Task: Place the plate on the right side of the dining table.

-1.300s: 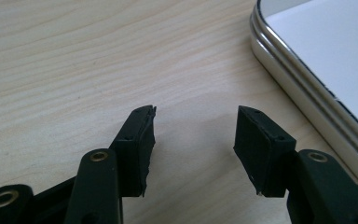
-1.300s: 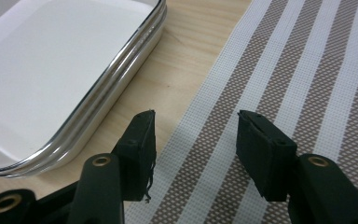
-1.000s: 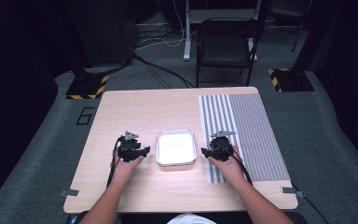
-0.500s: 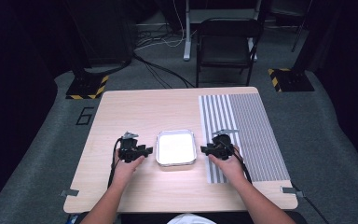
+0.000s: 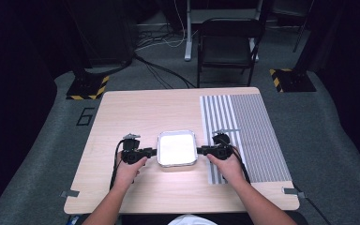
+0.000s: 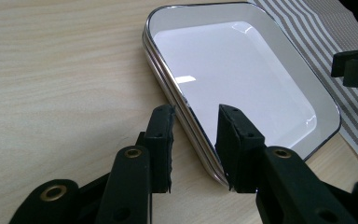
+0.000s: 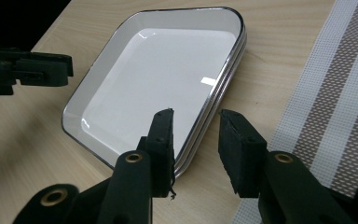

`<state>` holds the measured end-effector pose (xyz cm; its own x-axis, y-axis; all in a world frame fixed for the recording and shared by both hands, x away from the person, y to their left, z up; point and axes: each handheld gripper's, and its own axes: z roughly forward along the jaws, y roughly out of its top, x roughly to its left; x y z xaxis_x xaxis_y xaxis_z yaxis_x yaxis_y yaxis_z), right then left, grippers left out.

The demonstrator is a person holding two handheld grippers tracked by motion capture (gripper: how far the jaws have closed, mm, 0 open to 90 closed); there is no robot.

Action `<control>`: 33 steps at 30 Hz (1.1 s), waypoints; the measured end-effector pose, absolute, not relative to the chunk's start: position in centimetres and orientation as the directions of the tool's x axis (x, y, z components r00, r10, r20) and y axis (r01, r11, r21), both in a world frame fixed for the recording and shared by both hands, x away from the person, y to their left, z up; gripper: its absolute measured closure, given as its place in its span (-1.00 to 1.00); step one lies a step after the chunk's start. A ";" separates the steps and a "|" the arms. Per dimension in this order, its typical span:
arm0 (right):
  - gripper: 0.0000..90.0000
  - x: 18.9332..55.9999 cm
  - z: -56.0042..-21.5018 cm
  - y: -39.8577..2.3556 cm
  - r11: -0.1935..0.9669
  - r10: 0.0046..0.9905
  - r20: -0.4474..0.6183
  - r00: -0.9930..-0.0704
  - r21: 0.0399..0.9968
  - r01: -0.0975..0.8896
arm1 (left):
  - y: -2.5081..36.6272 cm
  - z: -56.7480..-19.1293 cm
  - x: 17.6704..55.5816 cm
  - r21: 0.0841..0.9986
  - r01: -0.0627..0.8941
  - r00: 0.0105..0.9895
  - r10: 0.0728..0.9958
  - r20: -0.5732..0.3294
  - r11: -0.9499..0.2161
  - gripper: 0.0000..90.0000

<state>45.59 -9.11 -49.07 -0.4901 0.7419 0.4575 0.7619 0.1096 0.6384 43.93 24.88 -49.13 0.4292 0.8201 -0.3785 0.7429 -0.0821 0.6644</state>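
We see a white tray (image 5: pixel 176 149) with a thin dark line along its silvery rim, glossy enough to show pale glints. It sits on a light, wood-grained tabletop (image 5: pixel 136 112) in a beige tone. At one side lies a placemat (image 5: pixel 253 126) striped grey and white — broad stripes on one part, fine ones on the rest. Our left gripper (image 5: pixel 151 152) and right gripper (image 5: pixel 201 150) are both black, with small brass-coloured rivets. Beyond stands a black chair (image 5: pixel 227 44) on a grey floor (image 5: pixel 323 136), flanked by yellow-and-black hazard markings (image 5: pixel 88 86).

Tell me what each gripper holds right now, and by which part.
Nothing is clamped yet. The left gripper and right gripper each straddle an opposite side rim of the white tray, jaws just closing, pads apart from it.
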 end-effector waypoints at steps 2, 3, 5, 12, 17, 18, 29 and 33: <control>0.48 45.7 -49.1 -9.1 0.106 0.736 0.469 -0.488 0.633 0.767 | 24.8 -49.2 44.0 0.659 0.748 0.430 0.816 -0.387 -0.082 0.49; 0.48 45.7 -49.2 -9.1 0.101 0.731 0.478 -0.487 0.629 0.770 | 24.8 -49.2 44.0 0.656 0.751 0.429 0.814 -0.391 -0.081 0.50; 0.50 45.8 -49.2 -9.2 0.093 0.723 0.496 -0.481 0.620 0.779 | 24.6 -49.3 44.0 0.652 0.754 0.428 0.813 -0.394 -0.081 0.51; 0.56 46.0 -49.4 -9.0 0.067 0.701 0.554 -0.450 0.577 0.814 | 24.3 -49.4 43.9 0.647 0.757 0.436 0.804 -0.404 -0.086 0.56; 0.58 46.1 -49.7 -8.8 0.068 0.690 0.573 -0.443 0.559 0.827 | 24.4 -49.5 44.0 0.638 0.767 0.430 0.793 -0.431 -0.069 0.59; 0.58 46.1 -49.8 -8.7 0.067 0.685 0.580 -0.442 0.553 0.830 | 24.4 -49.6 44.0 0.633 0.772 0.427 0.789 -0.442 -0.063 0.60; 0.59 46.4 -50.1 -9.0 0.029 0.665 0.629 -0.403 0.516 0.856 | 24.6 -50.1 44.1 0.592 0.806 0.383 0.760 -0.525 0.003 0.64; 0.59 46.6 -50.4 -9.1 0.022 0.658 0.643 -0.391 0.503 0.864 | 24.8 -50.2 44.2 0.585 0.811 0.377 0.754 -0.538 0.012 0.65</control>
<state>46.56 -9.09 -50.36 -0.3910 0.6582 0.6434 0.8641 0.0218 0.5028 44.23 24.76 -50.20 0.3768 0.7538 -0.5384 0.8112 0.0121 0.5846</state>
